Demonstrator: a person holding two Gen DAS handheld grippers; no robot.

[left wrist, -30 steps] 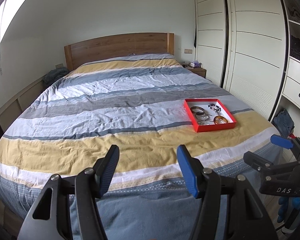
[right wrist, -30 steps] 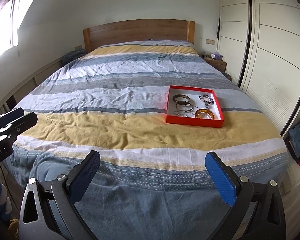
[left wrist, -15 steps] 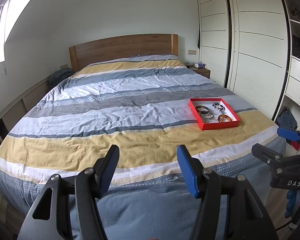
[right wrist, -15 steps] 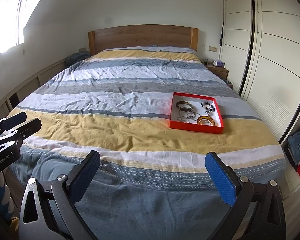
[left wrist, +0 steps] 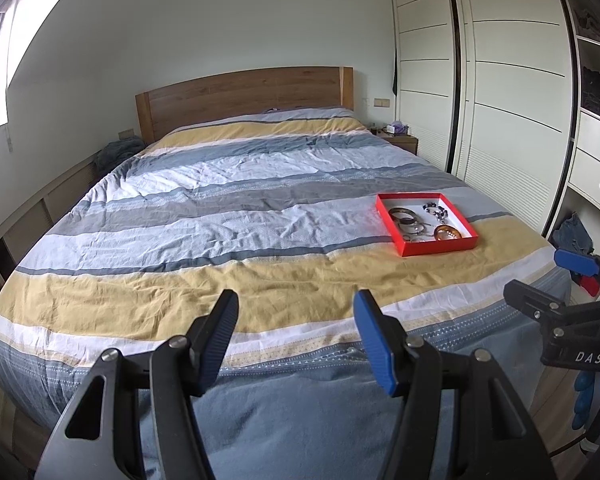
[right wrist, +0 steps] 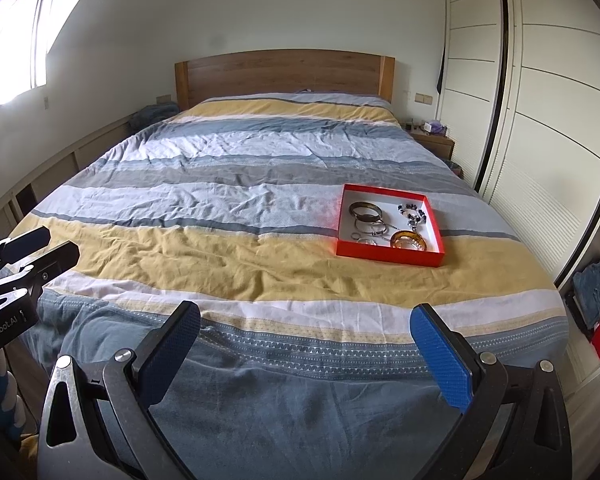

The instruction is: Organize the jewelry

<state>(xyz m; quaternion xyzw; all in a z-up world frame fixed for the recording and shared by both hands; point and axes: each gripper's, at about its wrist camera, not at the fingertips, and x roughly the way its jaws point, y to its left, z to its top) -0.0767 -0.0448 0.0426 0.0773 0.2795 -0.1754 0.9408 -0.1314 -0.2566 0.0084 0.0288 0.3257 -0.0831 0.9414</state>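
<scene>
1. Striped bedding (right wrist: 228,216) in blue, grey and yellow is spread over a wooden-headboard bed (right wrist: 284,70) beside white wardrobe doors (right wrist: 548,92).
2. Toward the bed's right side a shallow red tray (right wrist: 389,255) is set flat, slightly skewed, holding bangles (right wrist: 365,211), a beaded bracelet (right wrist: 411,211) and an amber bangle (right wrist: 408,239).
3. Both the left gripper (left wrist: 294,330) and right gripper (right wrist: 305,350) are held spread and empty, well short of the tray, the right one wider.

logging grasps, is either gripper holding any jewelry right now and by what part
Nothing is held. The left gripper and right gripper are both open and empty; the jewelry lies in the red tray.
</scene>
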